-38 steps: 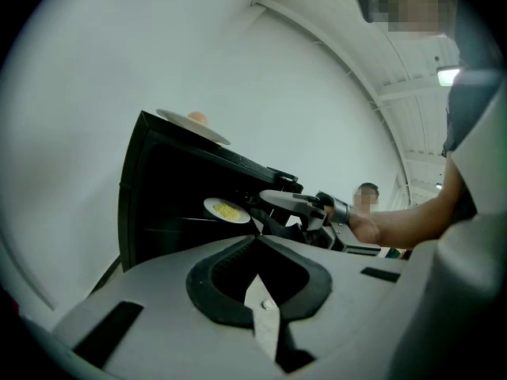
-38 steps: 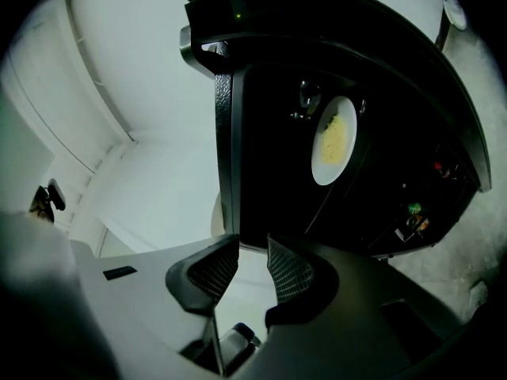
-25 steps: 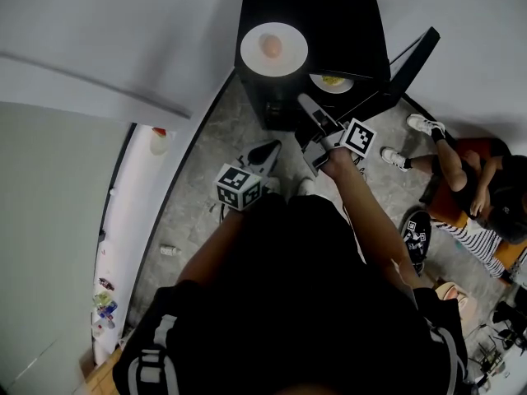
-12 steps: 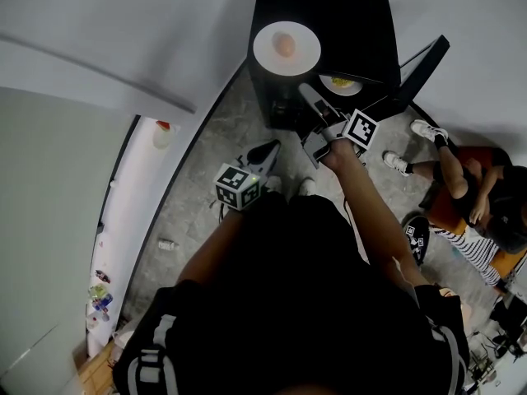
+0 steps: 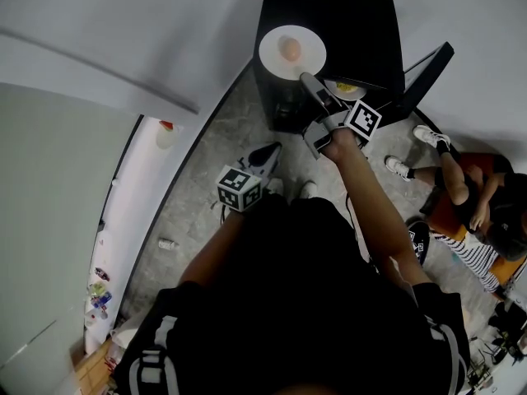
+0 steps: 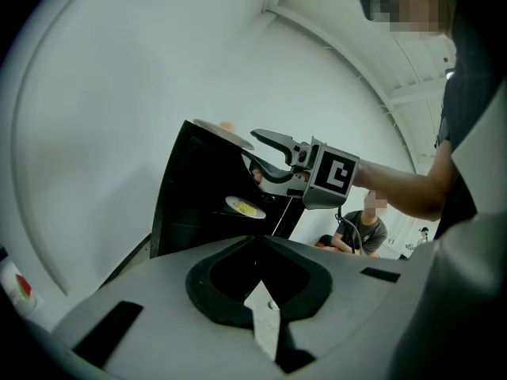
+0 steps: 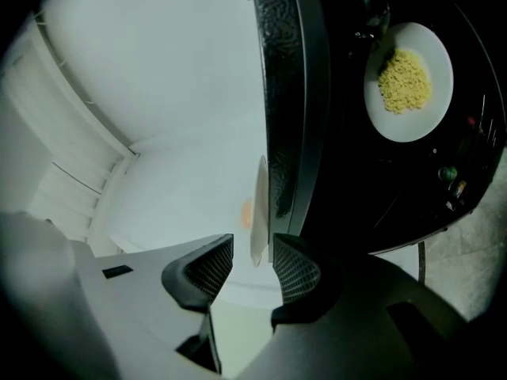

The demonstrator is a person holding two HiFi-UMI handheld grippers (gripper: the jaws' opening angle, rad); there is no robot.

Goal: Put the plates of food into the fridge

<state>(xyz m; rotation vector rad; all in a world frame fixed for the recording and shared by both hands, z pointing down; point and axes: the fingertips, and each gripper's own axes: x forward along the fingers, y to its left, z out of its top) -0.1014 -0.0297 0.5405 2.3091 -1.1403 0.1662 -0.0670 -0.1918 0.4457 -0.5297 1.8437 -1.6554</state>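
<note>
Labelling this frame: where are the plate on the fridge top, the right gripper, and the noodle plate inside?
plate on the fridge top [image 5: 311, 56]: head view, bare white right side.
right gripper [image 7: 253, 253]: right gripper view, midway between its opening jaws, that plate's rim between them.
noodle plate [image 7: 408, 123]: right gripper view, bare lower rim.

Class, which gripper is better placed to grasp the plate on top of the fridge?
Right. The right gripper is at the fridge top, jaws opening with the plate rim between them, unclamped. The left gripper hangs low, away from it.

Seated person [image 5: 482, 208], white sneakers [image 5: 401, 168], speckled floor [image 5: 202, 171]
</note>
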